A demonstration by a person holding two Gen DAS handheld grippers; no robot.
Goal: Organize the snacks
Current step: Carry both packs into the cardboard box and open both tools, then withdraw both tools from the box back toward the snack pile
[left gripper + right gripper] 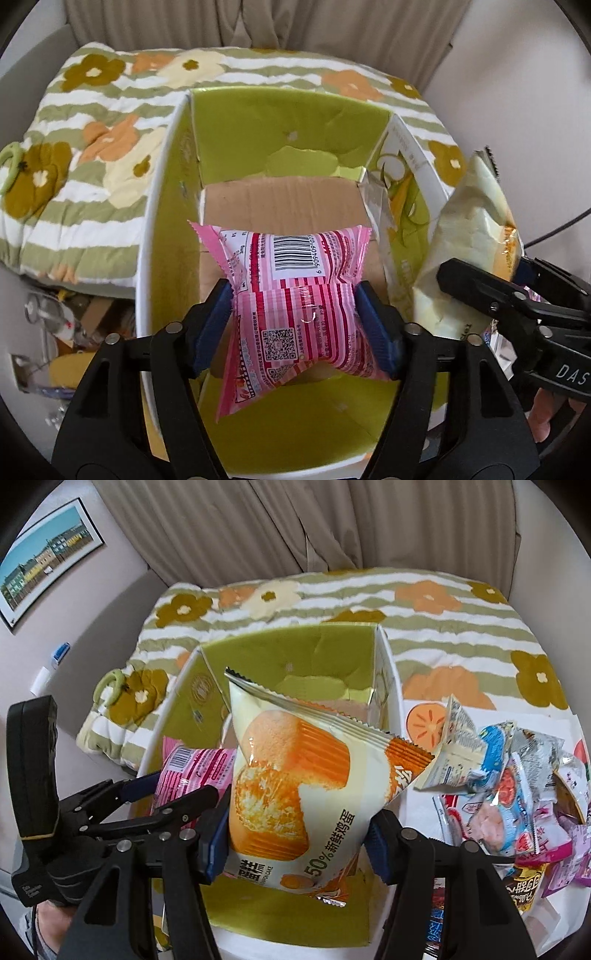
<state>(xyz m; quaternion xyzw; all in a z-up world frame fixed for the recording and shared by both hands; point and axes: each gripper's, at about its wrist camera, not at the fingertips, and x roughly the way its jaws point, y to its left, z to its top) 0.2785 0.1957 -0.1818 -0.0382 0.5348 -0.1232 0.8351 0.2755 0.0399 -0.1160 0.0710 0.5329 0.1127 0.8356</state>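
Note:
My left gripper (295, 325) is shut on a pink striped snack packet (295, 295), held over the open green cardboard box (258, 122). The box bottom is bare brown card (280, 203). My right gripper (295, 834) is shut on a cream and orange cake packet (291, 775), held over the same box (295, 653). The cake packet (469, 236) and right gripper (491, 295) show at the right of the left wrist view. The pink packet (195, 768) and left gripper (173, 794) show at the left of the right wrist view.
A pile of mixed snack packets (517, 794) lies to the right of the box. A floral green-striped quilt (92, 147) covers the surface behind and left of the box. Curtains (295, 528) hang behind. Clutter (66, 332) lies on the floor at lower left.

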